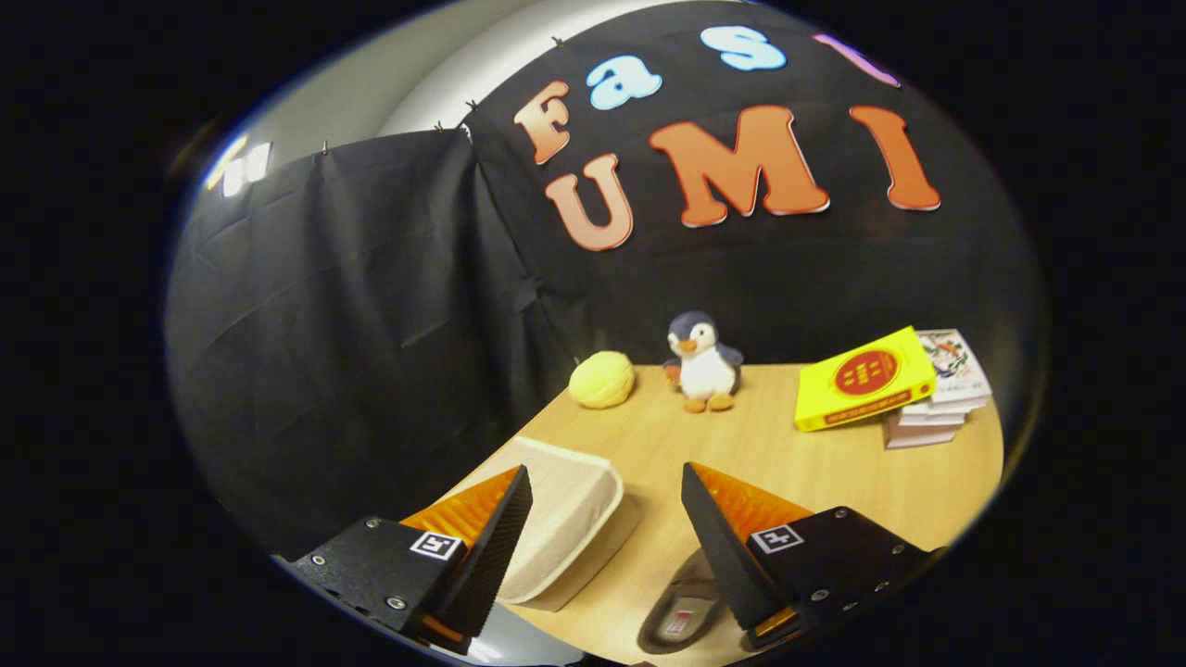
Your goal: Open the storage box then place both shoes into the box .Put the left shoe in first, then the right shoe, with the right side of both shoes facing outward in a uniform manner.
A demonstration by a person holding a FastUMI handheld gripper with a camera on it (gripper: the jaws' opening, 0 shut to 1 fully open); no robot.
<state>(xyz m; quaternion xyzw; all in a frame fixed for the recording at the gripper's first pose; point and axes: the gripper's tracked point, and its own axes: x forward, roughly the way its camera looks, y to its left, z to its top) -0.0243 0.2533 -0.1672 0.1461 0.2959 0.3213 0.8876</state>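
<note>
Gripper view: the gripper [607,519] hangs wide open and empty above the table [834,472], the closed box [565,519] just ahead-left, a shoe [681,611] beneath its right finger.

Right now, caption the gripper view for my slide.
Open gripper hovers over beige storage box and a shoe; plush penguin beyond.

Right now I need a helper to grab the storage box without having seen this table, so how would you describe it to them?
On the wooden table, look near the front corner, far from the penguin toy and yellow ball by the black cloth. The storage box lies there, partly behind one finger of the open gripper, beside a shoe. It alone is pale beige with rounded corners.
</note>
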